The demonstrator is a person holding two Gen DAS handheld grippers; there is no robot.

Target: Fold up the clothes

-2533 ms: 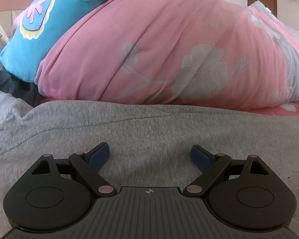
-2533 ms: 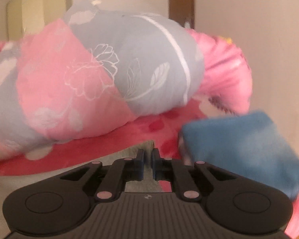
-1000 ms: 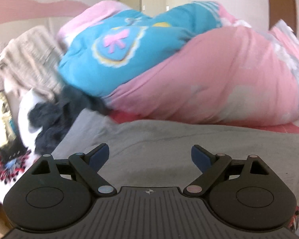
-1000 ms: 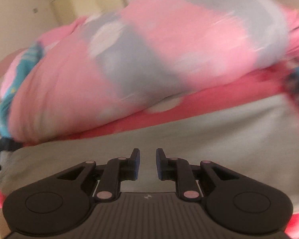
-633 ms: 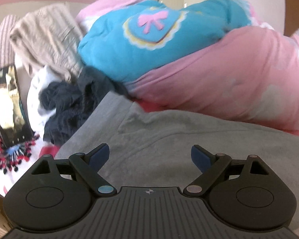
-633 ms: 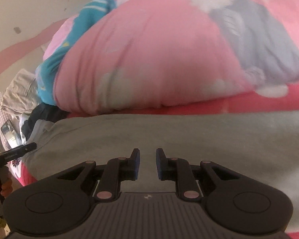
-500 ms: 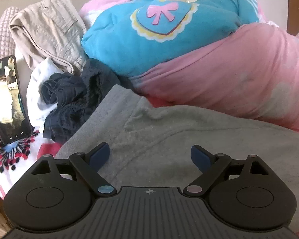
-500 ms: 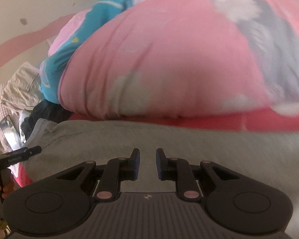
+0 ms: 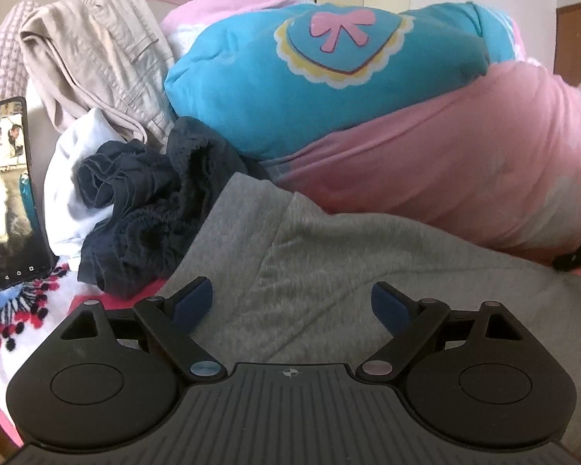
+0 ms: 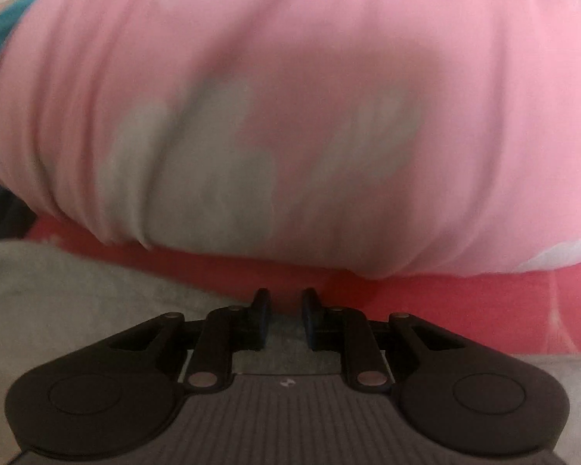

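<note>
Your grey top [image 9: 329, 255] lies spread on the bed under both grippers with one layer lapped over, so it's partly folded at most, the left gripper [image 9: 290, 302] wide open above it, the right gripper [image 10: 284, 312] nearly closed, gripping nothing visible.

I see the grey garment [image 9: 329, 255] spread across the bed, creased, its corner reaching the dark clothes at the left.

Both wrist cameras sit low and close over the grey garment [image 9: 329, 255], facing 12 o'clock toward the pink duvet [image 10: 290, 97] they share.
</note>
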